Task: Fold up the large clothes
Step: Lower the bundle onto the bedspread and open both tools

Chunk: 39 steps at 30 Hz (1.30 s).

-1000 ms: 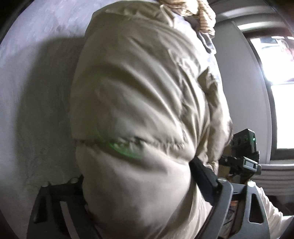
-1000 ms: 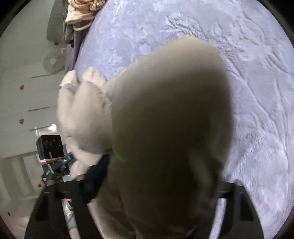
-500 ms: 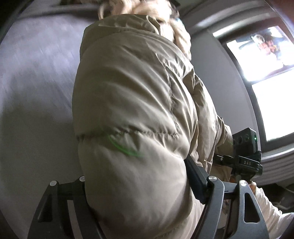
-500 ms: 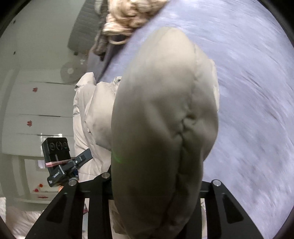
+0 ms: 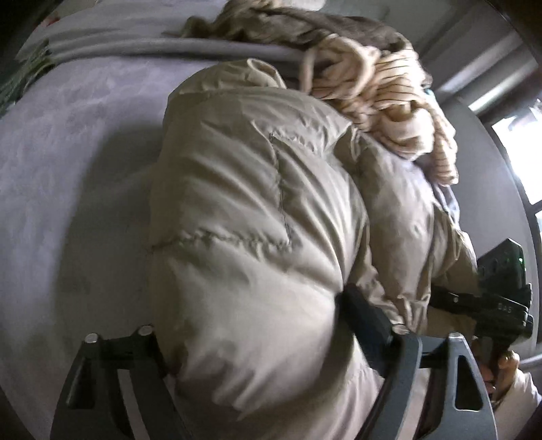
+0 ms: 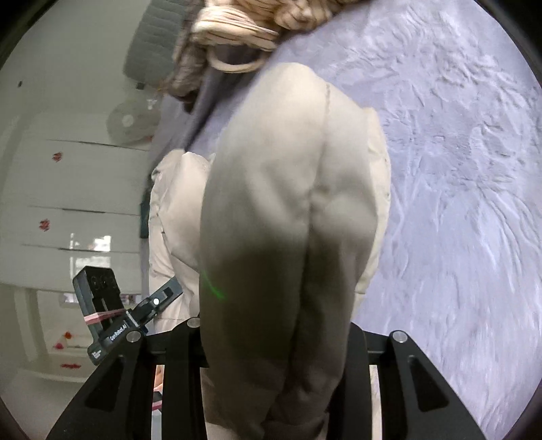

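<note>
A puffy beige down jacket (image 5: 257, 210) is bunched up over a lavender bedspread (image 5: 67, 176). My left gripper (image 5: 252, 318) has a thick fold of it bulging between its fingers; the jaws are opening, and the pads still press into the padding. In the right wrist view the jacket (image 6: 288, 203) hangs as a tall roll, and my right gripper (image 6: 271, 330) is shut on its lower end. Each gripper appears in the other's view, the right gripper (image 5: 501, 298) in a person's hand and the left gripper (image 6: 111, 314) beside the jacket.
A pile of other clothes (image 5: 372, 78), with a cream striped knit, lies at the far end of the bed, also in the right wrist view (image 6: 244, 23). A bright window (image 5: 521, 145) is on the right. White drawers (image 6: 67, 189) and a fan (image 6: 130, 123) stand beyond the bed's edge.
Both grippers have carried the jacket across the bed toward the clothes pile, which now looms larger. The right jaws have narrowed on the jacket.
</note>
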Available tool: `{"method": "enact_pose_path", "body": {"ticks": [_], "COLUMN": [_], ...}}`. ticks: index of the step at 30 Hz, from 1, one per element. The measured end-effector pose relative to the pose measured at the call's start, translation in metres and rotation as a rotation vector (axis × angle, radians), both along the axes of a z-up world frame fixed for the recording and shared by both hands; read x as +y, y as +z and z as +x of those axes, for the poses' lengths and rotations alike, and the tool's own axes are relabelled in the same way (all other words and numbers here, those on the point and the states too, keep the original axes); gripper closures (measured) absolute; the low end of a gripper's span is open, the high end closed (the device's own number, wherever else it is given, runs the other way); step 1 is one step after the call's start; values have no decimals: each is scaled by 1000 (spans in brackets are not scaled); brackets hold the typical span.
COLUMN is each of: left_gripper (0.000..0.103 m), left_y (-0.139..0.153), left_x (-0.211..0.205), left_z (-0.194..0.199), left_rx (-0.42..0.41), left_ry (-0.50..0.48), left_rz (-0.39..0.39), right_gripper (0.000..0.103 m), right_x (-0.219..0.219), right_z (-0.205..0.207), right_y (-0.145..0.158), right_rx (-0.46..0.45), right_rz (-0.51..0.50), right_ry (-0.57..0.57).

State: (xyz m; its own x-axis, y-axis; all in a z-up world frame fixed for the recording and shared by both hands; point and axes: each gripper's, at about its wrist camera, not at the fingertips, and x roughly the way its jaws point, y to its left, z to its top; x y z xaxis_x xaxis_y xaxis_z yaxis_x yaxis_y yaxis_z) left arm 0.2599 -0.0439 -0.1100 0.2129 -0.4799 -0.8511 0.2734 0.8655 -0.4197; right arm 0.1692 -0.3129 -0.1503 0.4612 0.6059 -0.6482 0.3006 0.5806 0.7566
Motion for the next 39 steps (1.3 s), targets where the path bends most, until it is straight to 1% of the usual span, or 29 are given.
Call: {"method": "enact_pose_path", "body": {"ticks": [1, 2, 3, 4, 5, 6, 9, 11, 15, 20, 22, 24, 25, 26, 27, 28, 29, 31, 33, 35, 36, 39], "left_gripper": [10, 7, 7, 7, 6, 6, 5, 5, 5, 5, 5, 5, 5, 5, 5, 5, 5, 5, 5, 5, 5, 5], "left_y": [-5, -9, -11, -13, -14, -22, -21, -18, -7, 17, 26, 35, 38, 43, 46, 52, 55, 56, 49, 34, 28, 20], "left_x": [-9, -11, -13, -9, -10, 0, 4, 7, 5, 6, 7, 7, 7, 7, 6, 7, 7, 5, 1, -5, -7, -9], "left_z": [1, 1, -5, -20, -20, -18, -15, -14, -15, -24, -27, -30, -31, -33, -34, -38, -44, -57, -69, -77, -80, -87], "left_rx": [-5, -21, -31, -35, -38, -38, -42, -59, -92, -182, -217, -243, -248, -250, -251, -252, -258, -268, -270, -244, -234, -254], "left_ry": [2, -5, -11, -15, -16, -16, -14, -15, -7, 3, 5, 7, 7, 9, 9, 7, 4, -5, -27, -55, -60, -56], "left_rz": [7, 16, 20, 21, 24, 27, 46, 67, 125, 237, 271, 288, 289, 287, 284, 273, 264, 269, 300, 331, 333, 357], "right_gripper": [62, 59, 56, 54, 52, 50, 46, 44, 42, 42, 42, 43, 44, 53, 68, 73, 76, 77, 77, 77, 77, 77], "right_x": [-2, -5, -7, -10, -11, -11, -14, -12, -8, -16, -17, -17, -16, -15, -12, -8, -5, 10, 33, 59, 71, 87], "right_z": [2, 3, 3, -2, -9, -14, -20, -19, -24, -36, -49, -56, -61, -68, -72, -79, -83, -93, -94, -99, -99, -96], "right_y": [-6, -13, -18, -23, -25, -28, -32, -29, -9, 16, 31, 43, 52, 64, 71, 82, 87, 97, 96, 83, 74, 43], "right_rx": [8, 16, 22, 26, 29, 32, 48, 56, 62, 58, 50, 27, 11, -20, -38, -59, -73, -120, -130, -113, -94, -13], "right_rz": [3, 4, 0, -3, -3, 1, 11, 1, -85, -206, -277, -358, -403, -453, -479, -509, -514, -492, -473, -488, -520, -597], "right_ry": [-8, -13, -13, -11, -11, -14, -41, -47, -33, -49, -67, -85, -93, -105, -111, -113, -112, -74, -4, 89, 129, 178]}}
